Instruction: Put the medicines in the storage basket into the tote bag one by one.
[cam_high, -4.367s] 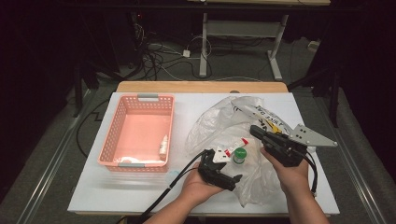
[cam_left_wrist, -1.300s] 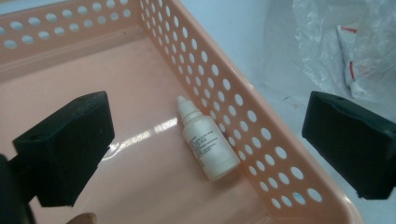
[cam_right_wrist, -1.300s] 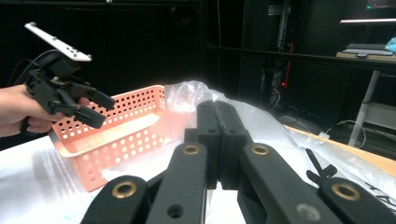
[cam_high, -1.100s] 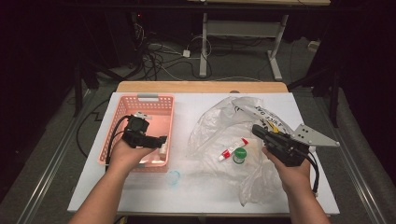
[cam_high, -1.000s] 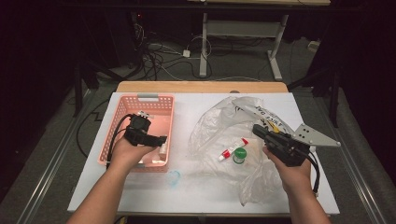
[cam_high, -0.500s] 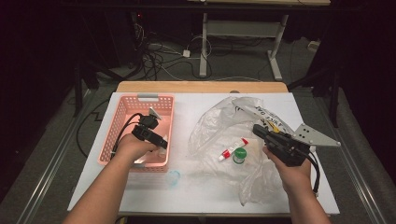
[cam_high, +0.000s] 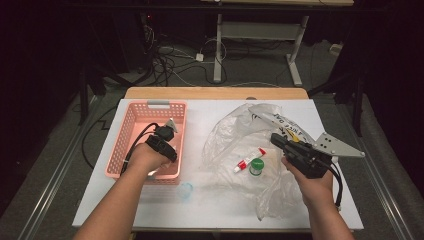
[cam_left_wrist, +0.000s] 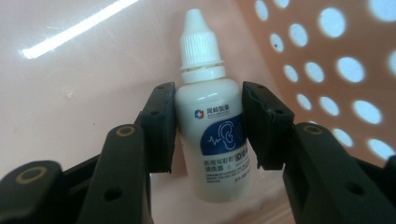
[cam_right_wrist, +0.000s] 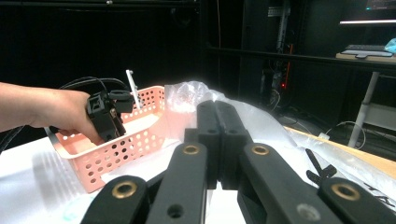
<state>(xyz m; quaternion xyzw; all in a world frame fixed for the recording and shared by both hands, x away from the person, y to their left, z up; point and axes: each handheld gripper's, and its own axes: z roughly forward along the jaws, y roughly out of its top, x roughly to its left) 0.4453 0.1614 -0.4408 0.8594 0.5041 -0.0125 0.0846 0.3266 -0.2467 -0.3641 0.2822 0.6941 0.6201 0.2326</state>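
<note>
Two containers sit on the table (cam_high: 220, 210) in the high view: a pink basket (cam_high: 131, 120) at the left and a crumpled clear bag (cam_high: 235, 135) at the right, holding a small red-and-white tube (cam_high: 248, 160) and a green-capped thing (cam_high: 256, 166); a clear lid-like piece (cam_high: 185, 189) lies on the table just in front of the basket. Our left gripper (cam_high: 162, 142) reaches down into the basket's near right corner, while our right gripper (cam_high: 295, 150) rests over the bag. In the left gripper view, a white dropper bottle (cam_left_wrist: 212, 126) lies on the basket floor between the two jaws, which have just been closing; the left pad looks to be touching its body and the right stands just beside it, so we judge the grip not yet firm. We expect the bottle to be light, stiff, smooth plastic that could slip or roll, so the wide labelled body is the place to hold it, not the narrow ribbed cap (cam_left_wrist: 200, 39). In the right gripper view, that gripper's jaws are pressed together on nothing, with the basket and left hand (cam_right_wrist: 65, 112) beyond them.
</note>
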